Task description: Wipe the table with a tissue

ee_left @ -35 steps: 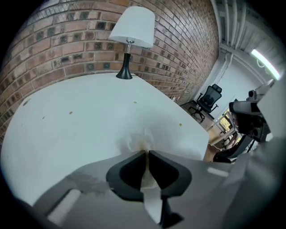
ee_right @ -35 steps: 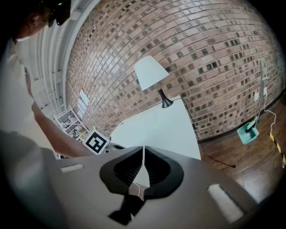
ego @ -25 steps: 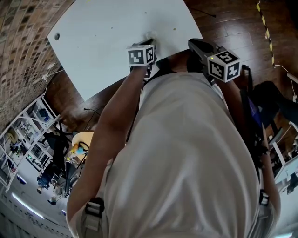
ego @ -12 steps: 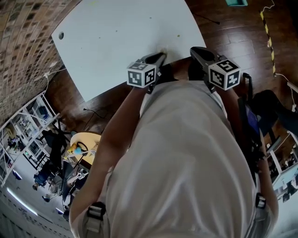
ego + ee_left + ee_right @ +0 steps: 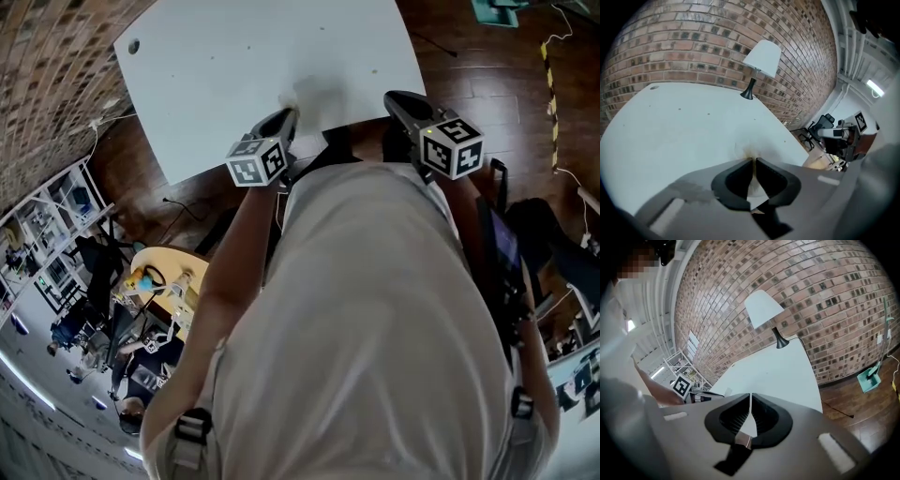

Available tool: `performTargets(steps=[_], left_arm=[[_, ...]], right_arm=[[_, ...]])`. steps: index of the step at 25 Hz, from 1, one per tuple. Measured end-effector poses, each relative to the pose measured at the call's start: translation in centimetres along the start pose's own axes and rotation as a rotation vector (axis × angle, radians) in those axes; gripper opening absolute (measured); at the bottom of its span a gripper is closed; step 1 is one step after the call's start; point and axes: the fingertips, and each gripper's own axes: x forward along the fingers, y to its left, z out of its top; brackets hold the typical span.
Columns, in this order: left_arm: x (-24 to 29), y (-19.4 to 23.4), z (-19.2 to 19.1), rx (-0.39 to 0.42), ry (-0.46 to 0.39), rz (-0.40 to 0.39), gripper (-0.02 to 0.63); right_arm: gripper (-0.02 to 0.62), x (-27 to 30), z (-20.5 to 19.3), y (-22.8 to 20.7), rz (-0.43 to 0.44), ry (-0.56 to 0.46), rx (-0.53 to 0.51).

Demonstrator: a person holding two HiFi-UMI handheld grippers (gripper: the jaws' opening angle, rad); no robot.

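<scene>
Left gripper (image 5: 753,161) is pinched shut on a crumpled white tissue (image 5: 746,151), which is pressed to the pale table (image 5: 684,126) at its near edge. Right gripper (image 5: 750,401) has its jaws together with nothing between them, and it hovers by the table's right corner. Against half a second ago, the left gripper sits further left along the edge.

A white-shaded lamp (image 5: 762,57) is set before a brick wall (image 5: 684,47). The dark wooden floor (image 5: 478,66) is crossed by striped tape (image 5: 551,94).
</scene>
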Motion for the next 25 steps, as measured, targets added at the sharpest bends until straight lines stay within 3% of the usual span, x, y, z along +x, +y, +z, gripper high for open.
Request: performTargets(steps=[4, 7, 20, 25], left_arm=[[0.2, 2.3, 0.1, 0.003, -0.015, 0.095, 0.031], [0.7, 2.5, 0.8, -0.01, -0.006, 0.11, 0.031], [5.2, -3.6, 2.4, 0.111, 0.024, 0.013, 0.032], [6.8, -5.3, 3.2, 0.172, 0.049, -0.015, 0.032]], right_arm=[[0.02, -0.1, 0.2, -0.2, 0.012, 0.004, -0.006], [0.02, -0.4, 0.3, -0.7, 0.01, 0.005, -0.004], [0.019, -3.2, 1.3, -4.0, -0.033, -0.041, 0.023], [0.02, -2.7, 1.8, -4.1, -0.034, -0.027, -0.055]])
